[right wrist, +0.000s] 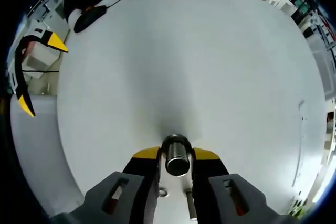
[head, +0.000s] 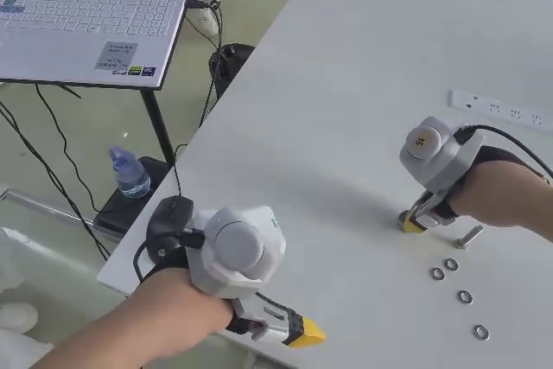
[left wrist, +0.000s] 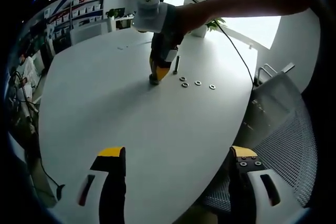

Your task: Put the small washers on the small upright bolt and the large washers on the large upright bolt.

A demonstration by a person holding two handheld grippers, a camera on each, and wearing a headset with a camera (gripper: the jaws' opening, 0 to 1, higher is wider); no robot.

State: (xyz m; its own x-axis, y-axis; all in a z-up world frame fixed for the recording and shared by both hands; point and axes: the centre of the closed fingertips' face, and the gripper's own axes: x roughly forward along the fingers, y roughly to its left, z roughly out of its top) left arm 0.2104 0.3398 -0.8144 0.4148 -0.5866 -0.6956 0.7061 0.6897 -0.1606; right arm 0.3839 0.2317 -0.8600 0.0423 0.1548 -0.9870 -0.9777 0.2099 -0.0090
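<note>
Right gripper view: the right gripper [right wrist: 176, 155] clamps the large bolt [right wrist: 177, 165], best set square on the table [right wrist: 184, 66] before release; the left gripper [left wrist: 177, 153] gapes apart.

Matt, smooth white table [head: 346, 127], centre; polished metal large bolt [right wrist: 176, 157], lower centre; bright metal washers [head: 465, 297], lower right; glossy pale plastic shells, yellow jaw tips, on left gripper [left wrist: 176, 158] and right gripper [head: 413, 224]; clear plastic bottle [head: 130, 172], left

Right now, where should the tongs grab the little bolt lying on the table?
Grab the little bolt across its thin shaft, near the middle, coming straight down from above. It lies flat on the table, so its sides are free.
</note>
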